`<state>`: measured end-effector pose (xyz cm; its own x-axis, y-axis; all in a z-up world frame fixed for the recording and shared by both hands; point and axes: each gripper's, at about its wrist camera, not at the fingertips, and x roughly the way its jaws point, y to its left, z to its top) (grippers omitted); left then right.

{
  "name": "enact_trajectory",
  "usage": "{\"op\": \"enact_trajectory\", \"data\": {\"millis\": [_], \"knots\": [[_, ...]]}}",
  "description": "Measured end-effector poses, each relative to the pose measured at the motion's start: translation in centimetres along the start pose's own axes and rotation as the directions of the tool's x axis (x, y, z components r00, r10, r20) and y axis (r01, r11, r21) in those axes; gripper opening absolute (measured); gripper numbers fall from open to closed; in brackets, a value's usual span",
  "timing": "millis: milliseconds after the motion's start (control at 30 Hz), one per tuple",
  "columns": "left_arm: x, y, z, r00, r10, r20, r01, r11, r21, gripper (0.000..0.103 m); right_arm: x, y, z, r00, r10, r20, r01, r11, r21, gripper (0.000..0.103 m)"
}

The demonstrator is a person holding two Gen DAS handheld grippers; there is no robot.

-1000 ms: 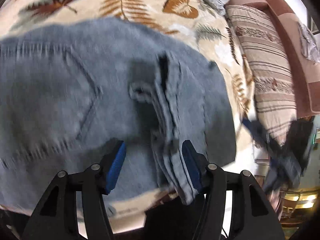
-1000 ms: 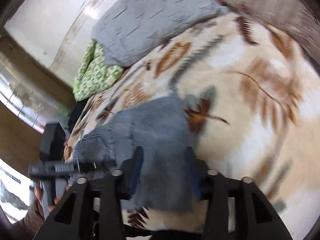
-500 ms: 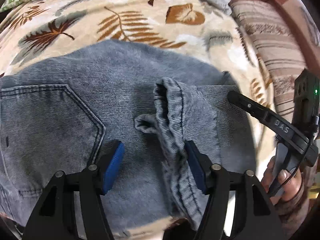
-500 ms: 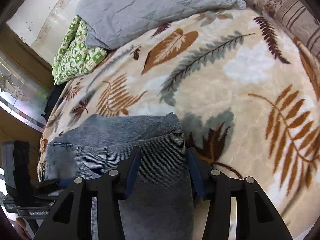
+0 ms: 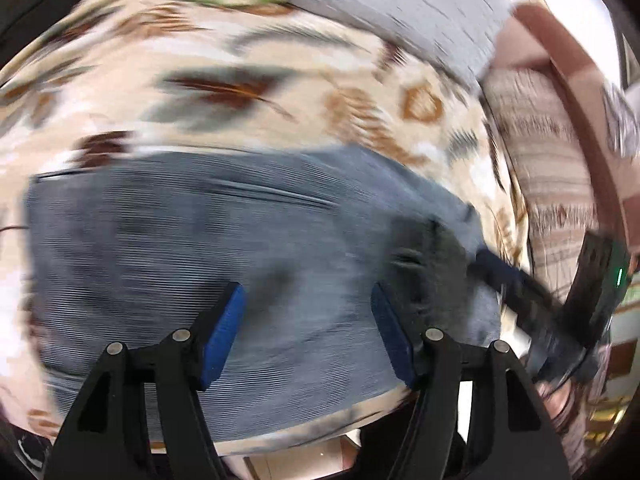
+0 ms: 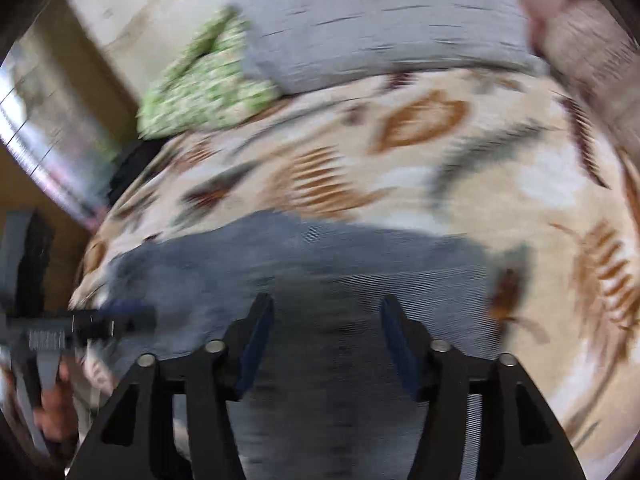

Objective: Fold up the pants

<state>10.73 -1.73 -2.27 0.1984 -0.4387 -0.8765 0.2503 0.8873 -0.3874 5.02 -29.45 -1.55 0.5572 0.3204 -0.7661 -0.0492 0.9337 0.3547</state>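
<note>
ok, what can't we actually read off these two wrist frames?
- Left wrist view: motion blur smears the pants; seams, pocket and fold layers unreadable.
- Left wrist view: right gripper at the right edge, blurred and partly cut off; its jaws can't be judged there.
- Right wrist view: left gripper at the left edge, blurred, cut off.
- Both views: the near edge of the pants is hidden behind the gripper fingers.
</note>
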Motion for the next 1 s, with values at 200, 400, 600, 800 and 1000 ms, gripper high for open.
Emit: {"op": "enact_trajectory", "data": {"millis": [200, 400, 600, 800, 1000], "knots": [[-4.8, 13.6, 0.4, 0.999, -0.024, 0.026, 0.029, 0.979, -0.202, 0.065, 4.1, 14.4, -4.2, 0.994, 0.06, -0.093, -0.083, 0.961, -0.263, 0.066], [-4.5, 20.4, -0.2, 0.985, -0.171, 0.0, 0.163, 0.938, -0.306, 0.065, 6.9, 25.1, -9.7, 0.996, -0.03, -0.078, -0.019, 0.833, -0.553, 0.072], [-1.6, 20.8, 0.7, 0.962, -0.265, -0.064, 0.235, 0.924, -0.301, 0.067, 9.9, 30.2, -14.4, 0.978, -0.2, 0.056, 0.168, 0.601, -0.782, 0.079], [-0.3, 20.6, 3.0, 0.94, -0.337, -0.046, 0.309, 0.902, -0.301, 0.083, 11.4, 31.2, -14.8, 0.956, -0.234, 0.177, 0.278, 0.532, -0.8, 0.081], [1.0, 18.4, 4.0, 0.921, -0.382, -0.076, 0.359, 0.909, -0.213, 0.092, 11.6, 30.5, -12.2, 0.956, -0.235, 0.175, 0.283, 0.586, -0.759, 0.057]]}}
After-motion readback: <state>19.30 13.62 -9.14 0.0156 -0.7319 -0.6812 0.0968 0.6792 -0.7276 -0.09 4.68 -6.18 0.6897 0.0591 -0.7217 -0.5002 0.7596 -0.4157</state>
